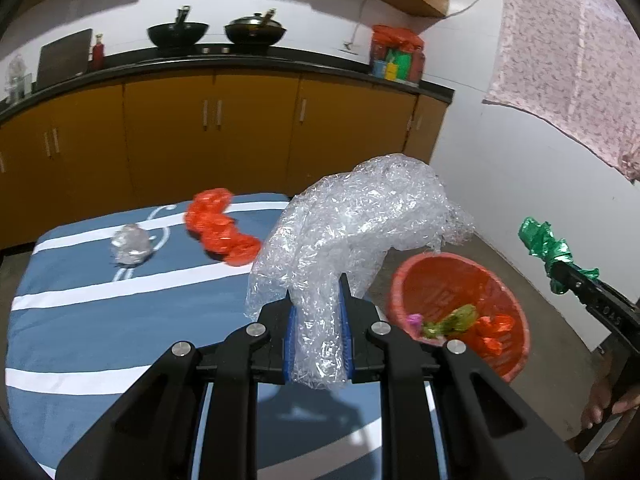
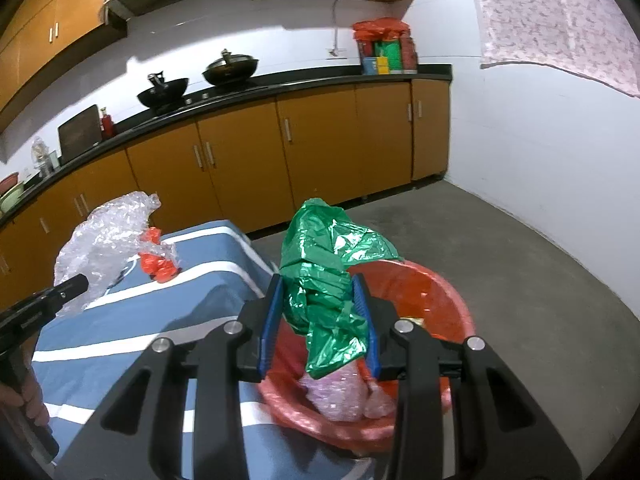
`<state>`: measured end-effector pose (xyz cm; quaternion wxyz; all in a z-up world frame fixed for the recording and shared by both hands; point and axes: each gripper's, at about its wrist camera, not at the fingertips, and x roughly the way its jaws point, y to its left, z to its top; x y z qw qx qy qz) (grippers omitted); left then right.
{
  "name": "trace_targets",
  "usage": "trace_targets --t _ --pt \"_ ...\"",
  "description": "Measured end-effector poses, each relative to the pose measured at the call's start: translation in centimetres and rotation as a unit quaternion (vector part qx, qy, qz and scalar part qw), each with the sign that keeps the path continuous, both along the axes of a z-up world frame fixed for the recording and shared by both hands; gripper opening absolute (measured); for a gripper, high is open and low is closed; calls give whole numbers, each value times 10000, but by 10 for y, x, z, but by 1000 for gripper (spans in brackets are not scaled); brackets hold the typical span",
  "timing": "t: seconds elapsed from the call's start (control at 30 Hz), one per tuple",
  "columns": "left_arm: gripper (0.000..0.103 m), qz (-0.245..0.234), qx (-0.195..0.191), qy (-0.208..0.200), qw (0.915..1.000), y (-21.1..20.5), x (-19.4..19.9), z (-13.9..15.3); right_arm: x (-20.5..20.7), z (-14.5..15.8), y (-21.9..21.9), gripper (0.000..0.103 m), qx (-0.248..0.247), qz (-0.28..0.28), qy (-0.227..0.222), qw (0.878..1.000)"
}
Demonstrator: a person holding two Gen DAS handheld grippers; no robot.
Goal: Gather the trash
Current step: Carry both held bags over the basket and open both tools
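Note:
My left gripper (image 1: 318, 300) is shut on a crumpled clear plastic wrap (image 1: 352, 220), held above the right edge of the blue striped table (image 1: 80, 320). My right gripper (image 2: 320, 292) is shut on a crumpled green foil bag (image 2: 328, 272), held over the red basin (image 2: 440, 300) that stands beside the table. The basin (image 1: 424, 280) holds several small wrappers and, in the right wrist view, a pinkish plastic piece (image 2: 340, 396). A red plastic bag (image 1: 220, 228) and a silver foil ball (image 1: 130, 246) lie on the table. The right gripper with the green bag (image 1: 548, 248) shows at right in the left wrist view.
Orange kitchen cabinets (image 1: 240, 128) with a dark counter run behind the table, carrying two woks (image 1: 256, 32). A floral cloth (image 1: 568, 60) hangs on the right wall. Bare concrete floor (image 2: 520, 260) surrounds the basin. A person's hand (image 1: 604, 404) holds the right gripper's handle.

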<state>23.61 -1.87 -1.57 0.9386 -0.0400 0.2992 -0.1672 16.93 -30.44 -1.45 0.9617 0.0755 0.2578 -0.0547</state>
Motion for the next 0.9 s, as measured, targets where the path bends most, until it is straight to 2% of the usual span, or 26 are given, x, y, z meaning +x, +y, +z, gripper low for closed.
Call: trace_targets --t 0.33,0.9 --pt "18 -478 -47 30 9988 -56 -2 -5 -10 -3 -30 35 12 -318 11 9995" --pt "18 -845 -75 363 9957 -116 6 -26 2 -16 -53 35 104 -552 101 9984"
